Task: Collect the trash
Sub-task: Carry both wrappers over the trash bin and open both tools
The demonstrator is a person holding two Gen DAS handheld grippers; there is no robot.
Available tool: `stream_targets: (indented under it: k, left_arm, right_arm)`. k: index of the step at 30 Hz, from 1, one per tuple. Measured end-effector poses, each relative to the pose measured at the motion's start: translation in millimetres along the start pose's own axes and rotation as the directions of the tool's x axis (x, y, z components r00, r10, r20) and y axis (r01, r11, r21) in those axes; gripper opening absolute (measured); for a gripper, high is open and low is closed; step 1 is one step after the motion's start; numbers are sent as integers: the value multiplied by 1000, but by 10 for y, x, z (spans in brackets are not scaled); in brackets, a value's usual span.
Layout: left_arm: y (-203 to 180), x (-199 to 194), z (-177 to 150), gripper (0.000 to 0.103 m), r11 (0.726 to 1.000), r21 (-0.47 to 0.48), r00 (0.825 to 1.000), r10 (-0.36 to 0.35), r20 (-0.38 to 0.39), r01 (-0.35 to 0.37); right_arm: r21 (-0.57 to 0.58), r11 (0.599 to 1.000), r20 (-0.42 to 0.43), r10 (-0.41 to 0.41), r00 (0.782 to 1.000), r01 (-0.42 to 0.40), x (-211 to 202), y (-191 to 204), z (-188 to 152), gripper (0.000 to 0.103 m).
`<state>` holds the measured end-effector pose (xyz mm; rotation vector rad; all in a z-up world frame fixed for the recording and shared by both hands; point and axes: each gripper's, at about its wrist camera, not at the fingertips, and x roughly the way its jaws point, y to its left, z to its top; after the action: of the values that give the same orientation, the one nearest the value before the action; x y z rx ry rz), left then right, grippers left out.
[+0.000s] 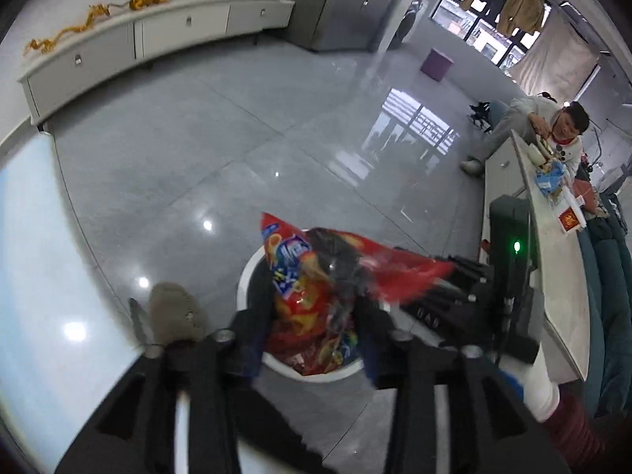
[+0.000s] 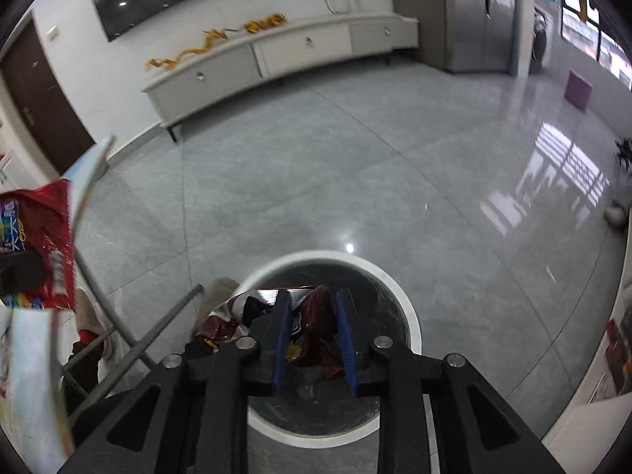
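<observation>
Crumpled red snack bag [image 1: 308,288], glossy with blue lettering, between the left tool's [image 1: 312,347] parted blue pads, above the white-rimmed bin [image 1: 252,272]. Dark red wrapper [image 2: 312,328] clamped in the right tool [image 2: 314,339] over the same bin [image 2: 407,308]. Broad grey floor [image 2: 355,177] open beyond; pale surface [image 1: 553,288] edging the right.

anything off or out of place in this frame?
Nothing spilled. The red snack bag sits between the left gripper pads above the white-rimmed bin; the dark red wrapper is in the right gripper. Only oddity: an orange garland strewn along the cabinet top.
</observation>
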<state>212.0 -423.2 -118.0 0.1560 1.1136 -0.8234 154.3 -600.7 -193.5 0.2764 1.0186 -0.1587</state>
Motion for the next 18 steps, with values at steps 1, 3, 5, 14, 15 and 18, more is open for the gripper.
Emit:
stream_targets:
  k: [1, 3, 5, 14, 15, 18]
  left_arm:
    - [-10, 119, 27, 48, 1000, -12, 1000, -5, -14, 5]
    - [-28, 277, 77, 48, 999, -28, 998, -27, -48, 26]
    - [-42, 384, 97, 49, 999, -32, 998, -25, -62, 23]
    - [-2, -71, -6, 49, 1000, 2, 1000, -6, 9, 6]
    - [9, -196, -52, 49, 1000, 7, 1000, 0, 30, 0]
    - [110, -627, -242, 48, 1000, -8, 996, 13, 92, -12]
  right_arm:
    - [10, 1000, -12, -5, 1000, 5, 68, -55, -7, 27]
    - [35, 999, -34, -16, 999, 17, 184, -131, -34, 37]
    - [55, 998, -42, -28, 999, 31, 223, -158, -94, 44]
    - [87, 996, 8, -30, 1000, 30, -96, -185, -100, 44]
    - [85, 996, 26, -23, 999, 21, -183, -130, -63, 44]
    - [57, 998, 93, 13, 996, -18, -519, 82, 24, 44]
